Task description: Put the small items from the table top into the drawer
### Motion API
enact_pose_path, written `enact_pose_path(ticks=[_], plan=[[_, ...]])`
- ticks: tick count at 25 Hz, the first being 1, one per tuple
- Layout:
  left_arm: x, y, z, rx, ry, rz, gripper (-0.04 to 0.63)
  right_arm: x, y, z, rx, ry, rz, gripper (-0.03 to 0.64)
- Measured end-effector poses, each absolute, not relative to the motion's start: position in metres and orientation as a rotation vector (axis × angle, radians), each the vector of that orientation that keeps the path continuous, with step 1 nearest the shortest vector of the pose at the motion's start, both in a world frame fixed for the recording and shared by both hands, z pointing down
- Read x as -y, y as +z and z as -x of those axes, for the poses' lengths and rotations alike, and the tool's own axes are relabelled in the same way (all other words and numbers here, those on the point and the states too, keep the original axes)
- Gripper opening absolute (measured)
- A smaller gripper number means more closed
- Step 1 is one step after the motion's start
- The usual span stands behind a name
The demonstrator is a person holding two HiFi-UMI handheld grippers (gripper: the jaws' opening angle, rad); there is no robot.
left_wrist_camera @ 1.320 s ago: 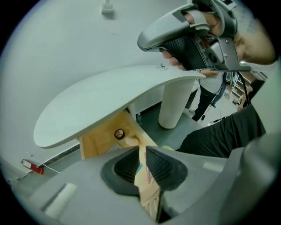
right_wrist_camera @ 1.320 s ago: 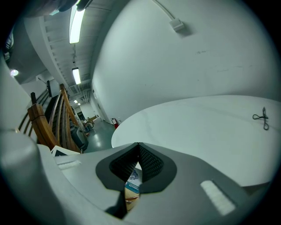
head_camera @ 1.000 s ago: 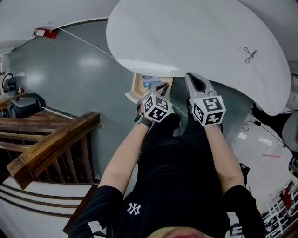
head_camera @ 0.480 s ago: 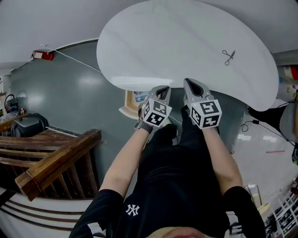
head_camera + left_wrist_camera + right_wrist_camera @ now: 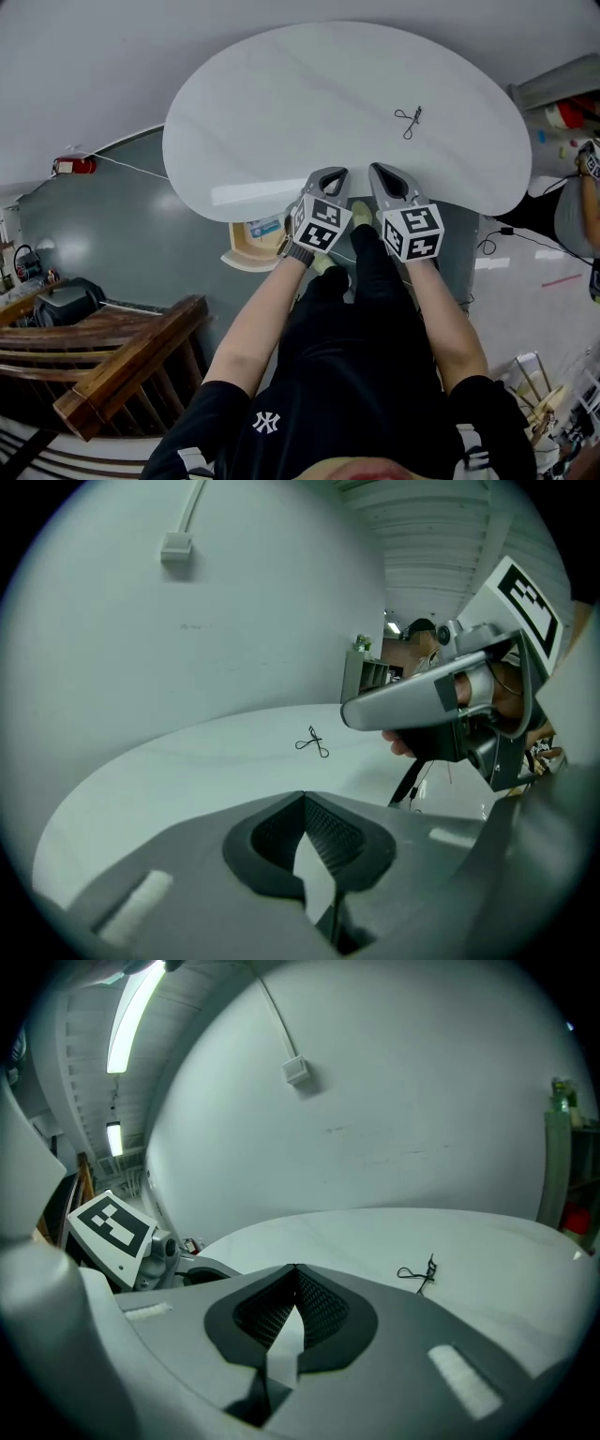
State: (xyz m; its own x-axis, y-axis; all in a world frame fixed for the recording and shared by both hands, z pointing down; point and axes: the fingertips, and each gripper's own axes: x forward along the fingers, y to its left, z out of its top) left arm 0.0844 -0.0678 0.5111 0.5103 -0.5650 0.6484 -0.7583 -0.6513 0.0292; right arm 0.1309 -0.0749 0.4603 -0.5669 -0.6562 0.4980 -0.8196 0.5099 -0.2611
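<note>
A small black wire-like item [image 5: 409, 120] lies on the white oval table [image 5: 281, 103], toward its far right. It shows too in the left gripper view [image 5: 313, 743] and the right gripper view [image 5: 419, 1273]. Both grippers hover side by side at the table's near edge, well short of the item. My left gripper [image 5: 330, 174] is shut and holds nothing; its tips meet [image 5: 302, 795]. My right gripper [image 5: 384, 172] is shut and empty as well [image 5: 296, 1267]. A light wooden drawer [image 5: 255, 239] stands open under the table's near left edge, with a blue-printed thing inside.
A dark wooden railing [image 5: 122, 366] runs at the lower left. A red object [image 5: 73, 166] with a white cable lies on the grey floor. Shelving and clutter [image 5: 562, 103] stand at the right. The wall behind the table carries a small box [image 5: 297, 1071] on a cable.
Both grippers rose from beside the open drawer to the table's near edge. The view tilted up, so more of the table top and the black item came nearer the middle.
</note>
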Motion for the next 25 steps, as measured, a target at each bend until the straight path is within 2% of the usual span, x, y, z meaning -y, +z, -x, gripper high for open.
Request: enact_pose_path(ticks=[13,25], plan=[[0.152,0.533,-0.214,0.957,0.858,-2.479,0.002,0.134,0.474,-0.258,2.306,0.740,-1.428,0.023],[0.179,0.560,-0.248,0.962,0.944,-2.438,0.042,0.156,0.494,-0.292,2.287,0.824,-1.450,0.022]])
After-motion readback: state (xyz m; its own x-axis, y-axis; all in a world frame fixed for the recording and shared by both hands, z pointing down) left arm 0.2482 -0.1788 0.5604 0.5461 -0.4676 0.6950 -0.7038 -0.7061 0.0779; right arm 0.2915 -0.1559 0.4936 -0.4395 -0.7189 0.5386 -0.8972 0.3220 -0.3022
